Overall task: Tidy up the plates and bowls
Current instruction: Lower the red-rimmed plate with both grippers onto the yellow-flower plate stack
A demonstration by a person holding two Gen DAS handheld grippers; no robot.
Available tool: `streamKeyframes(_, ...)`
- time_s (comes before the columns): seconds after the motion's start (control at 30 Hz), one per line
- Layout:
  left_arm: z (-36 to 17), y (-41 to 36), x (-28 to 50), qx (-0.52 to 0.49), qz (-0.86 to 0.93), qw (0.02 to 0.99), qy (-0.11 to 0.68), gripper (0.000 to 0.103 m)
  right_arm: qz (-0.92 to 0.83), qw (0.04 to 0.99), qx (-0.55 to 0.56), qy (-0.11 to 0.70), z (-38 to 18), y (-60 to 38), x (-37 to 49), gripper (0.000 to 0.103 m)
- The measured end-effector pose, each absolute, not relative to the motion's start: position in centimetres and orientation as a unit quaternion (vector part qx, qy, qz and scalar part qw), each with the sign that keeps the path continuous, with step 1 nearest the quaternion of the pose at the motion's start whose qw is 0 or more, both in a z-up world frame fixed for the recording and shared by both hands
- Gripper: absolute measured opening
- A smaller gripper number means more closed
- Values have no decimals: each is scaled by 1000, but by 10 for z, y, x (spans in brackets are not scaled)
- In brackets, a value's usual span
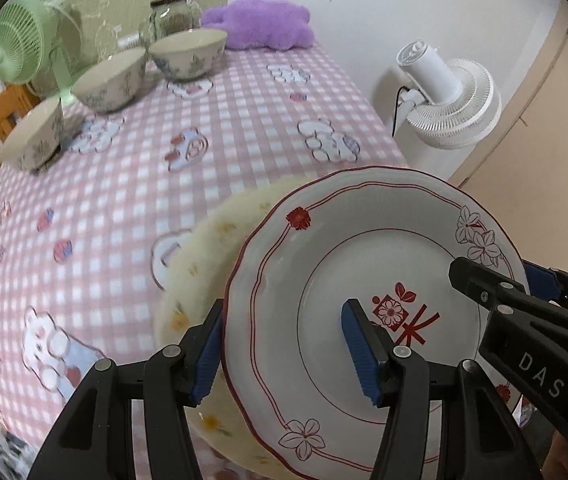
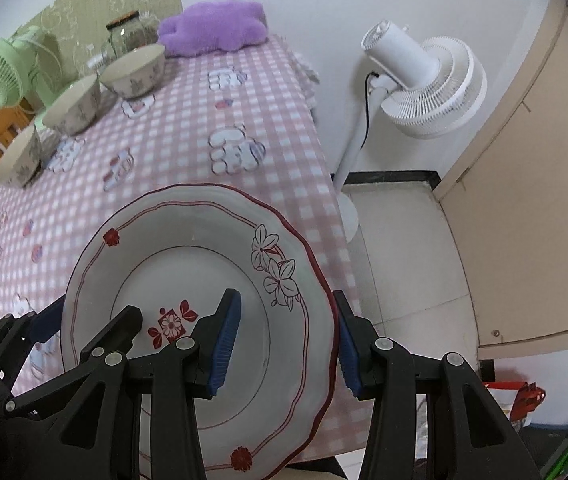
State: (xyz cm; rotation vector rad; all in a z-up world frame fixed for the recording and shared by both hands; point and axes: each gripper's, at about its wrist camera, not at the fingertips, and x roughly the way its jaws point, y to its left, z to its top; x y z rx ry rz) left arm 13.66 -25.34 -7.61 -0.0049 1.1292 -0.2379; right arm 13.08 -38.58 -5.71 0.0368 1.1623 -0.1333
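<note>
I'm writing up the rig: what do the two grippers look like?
Both the left gripper and right gripper are matte black plastic linkages with silver round pivot pins and ribbed blue pads on the fingers. One body carries white "DAS" lettering. No cables or sleeves show.
</note>
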Motion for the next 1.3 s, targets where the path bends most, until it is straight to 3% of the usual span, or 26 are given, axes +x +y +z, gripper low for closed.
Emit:
streamKeyframes(0.87,-93,-255,130,-1,-38,840,542,58,23,828,2,561,-78,-393,140,46)
streamKeyframes(1.13,-92,-256,131,2,-37,839,542,58,18,831,-16,556,-71,-398,141,23)
streamKeyframes(1.3,-89,-254,132,7,-32,843,537,58,22,827,-16,561,-74,-398,142,22)
